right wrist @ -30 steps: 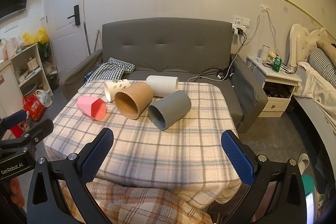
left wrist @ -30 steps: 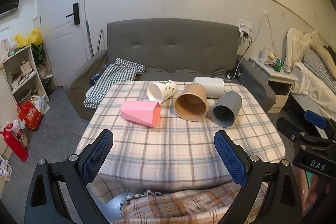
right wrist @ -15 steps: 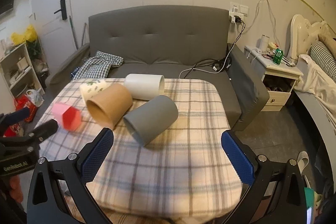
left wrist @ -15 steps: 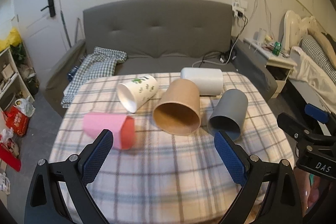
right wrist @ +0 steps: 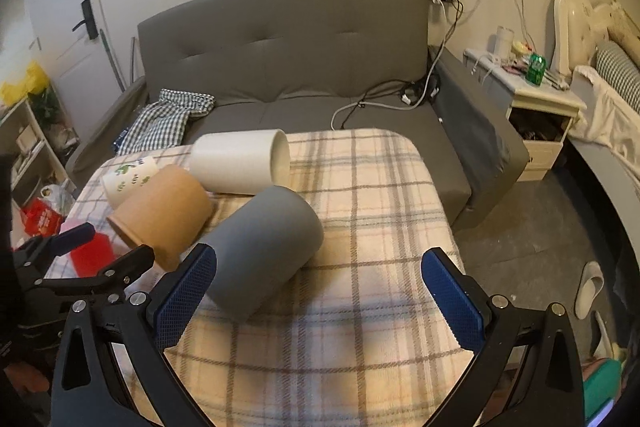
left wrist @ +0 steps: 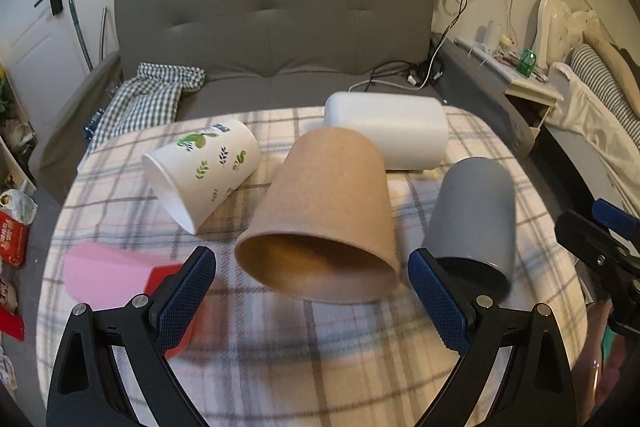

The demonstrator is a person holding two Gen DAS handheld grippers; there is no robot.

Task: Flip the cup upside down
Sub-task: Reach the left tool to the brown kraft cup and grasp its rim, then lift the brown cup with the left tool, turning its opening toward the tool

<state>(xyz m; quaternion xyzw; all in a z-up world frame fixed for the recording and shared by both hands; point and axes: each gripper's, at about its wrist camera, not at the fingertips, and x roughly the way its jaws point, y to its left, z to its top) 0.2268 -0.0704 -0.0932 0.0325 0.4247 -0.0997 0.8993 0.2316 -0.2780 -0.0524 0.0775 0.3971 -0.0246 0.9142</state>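
Observation:
Several cups lie on their sides on a plaid-covered table: a brown paper cup, a grey cup, a white cup, a leaf-printed white cup and a pink cup. My left gripper is open, its fingers just short of the brown cup's mouth on either side. My right gripper is open, with the grey cup just ahead of its left finger. The brown cup and white cup also show in the right wrist view.
A grey sofa with a checked cloth stands behind the table. A nightstand and a bed are at the right. Shelves and bags are at the left. Bare floor with a slipper lies right of the table.
Both grippers have moved forward toward the cups, which now look much larger. The left now frames the brown cup's mouth; the right has closed in on the grey cup. Both stay open.

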